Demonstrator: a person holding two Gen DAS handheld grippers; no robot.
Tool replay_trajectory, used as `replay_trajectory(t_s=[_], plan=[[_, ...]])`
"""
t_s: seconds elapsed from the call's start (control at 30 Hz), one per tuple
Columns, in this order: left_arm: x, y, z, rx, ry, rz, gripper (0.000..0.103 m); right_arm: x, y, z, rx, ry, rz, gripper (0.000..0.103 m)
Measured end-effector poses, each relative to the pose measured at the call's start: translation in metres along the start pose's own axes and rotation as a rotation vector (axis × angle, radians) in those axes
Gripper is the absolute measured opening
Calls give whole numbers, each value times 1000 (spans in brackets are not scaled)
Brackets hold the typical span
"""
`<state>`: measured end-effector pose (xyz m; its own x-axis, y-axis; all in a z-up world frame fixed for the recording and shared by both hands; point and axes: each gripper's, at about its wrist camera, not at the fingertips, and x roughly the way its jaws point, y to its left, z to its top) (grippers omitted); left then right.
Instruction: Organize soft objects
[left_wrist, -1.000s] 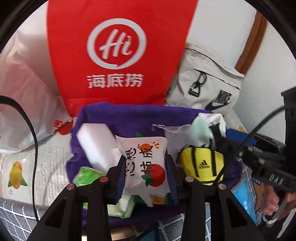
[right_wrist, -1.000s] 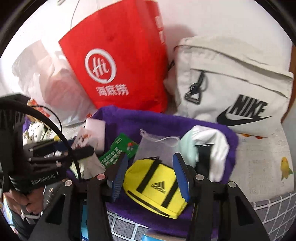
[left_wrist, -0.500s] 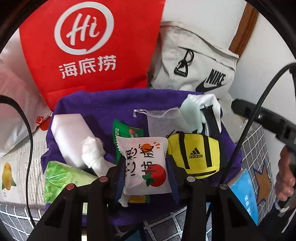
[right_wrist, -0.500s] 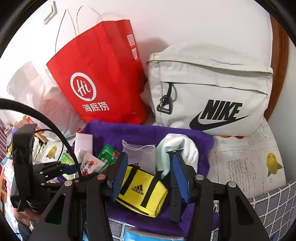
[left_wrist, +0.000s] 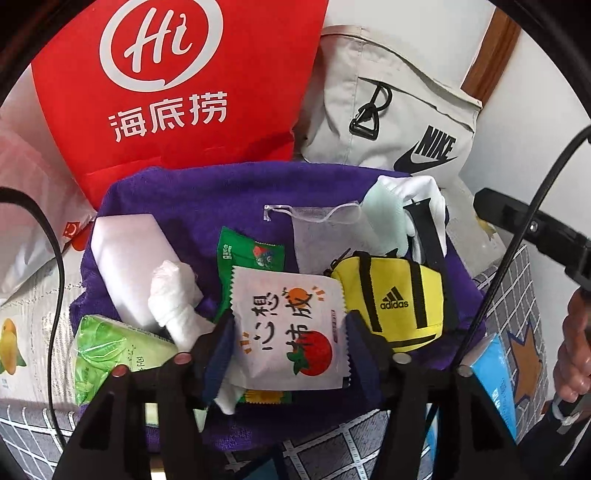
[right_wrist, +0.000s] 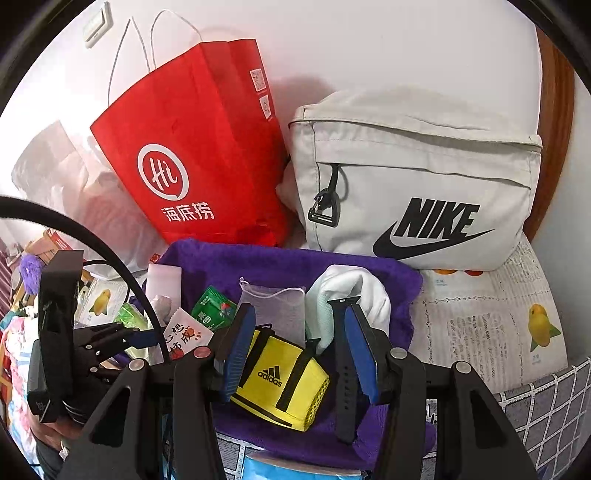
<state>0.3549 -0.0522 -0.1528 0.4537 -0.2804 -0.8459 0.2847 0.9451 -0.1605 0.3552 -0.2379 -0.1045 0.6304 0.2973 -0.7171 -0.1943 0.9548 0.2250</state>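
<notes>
Gripping a white snack packet (left_wrist: 290, 328) printed with a tomato and an orange, the left gripper (left_wrist: 290, 341) has its blue pads (left_wrist: 220, 350) pressed against both side edges of the packet, which hangs above the purple towel (left_wrist: 207, 206). The right gripper (right_wrist: 297, 350) stands with its jaws apart, straddling one yellow Adidas pouch (right_wrist: 280, 380) that lies on the towel; whether the pads touch the pouch cannot be told. Only the left wrist view shows the green tissue pack (left_wrist: 107, 350), the rolled white cloth (left_wrist: 173, 299) and the white foam block (left_wrist: 129, 254) in full; only the right wrist view shows the top and handles of the red paper bag (right_wrist: 199, 147) and the whole Nike bag (right_wrist: 417, 184). Counted on the towel: one pouch, one mesh drawstring bag (left_wrist: 314, 236), one green sachet (left_wrist: 251, 258), one white-and-mint cloth bundle (left_wrist: 402, 206), one black strap (right_wrist: 345, 380). Against the frame half a second earlier, the packet remains clamped at the same place between the pads, the left view sits slightly closer to the items, and the right gripper has drawn back, with more of the wall and both bags now showing.
</notes>
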Motion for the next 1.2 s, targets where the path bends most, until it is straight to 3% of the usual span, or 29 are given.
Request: replay_trajectory(t_s=[0.23,0.43,0.6,0.7,0.8,0.9,1.0,1.2], plan=[[-9,1,4,-9,-18,25,73,0,0,-1,7,3,-1,51],[-28,7,9,-38,-60,56,78,-1,3,-1,5,-1,-9,59],[-51,14,13,-76,-103,107,85,-9,14,0,-13,-17,-39,80],[-65,16,14,-87,-125,135,87,-14,22,-1,-21,-18,-73,86],[-87,19,14,-101,-172,168,100,-20,22,-9,35,-12,-47,97],[-103,20,13,-120,-200,180,102,-29,21,-19,70,-7,-39,101],[-114,15,11,-129,-212,191,102,-40,22,-32,87,-5,-101,103],[-139,-16,-14,-83,-211,184,102,-79,32,-65,75,12,-143,103]])
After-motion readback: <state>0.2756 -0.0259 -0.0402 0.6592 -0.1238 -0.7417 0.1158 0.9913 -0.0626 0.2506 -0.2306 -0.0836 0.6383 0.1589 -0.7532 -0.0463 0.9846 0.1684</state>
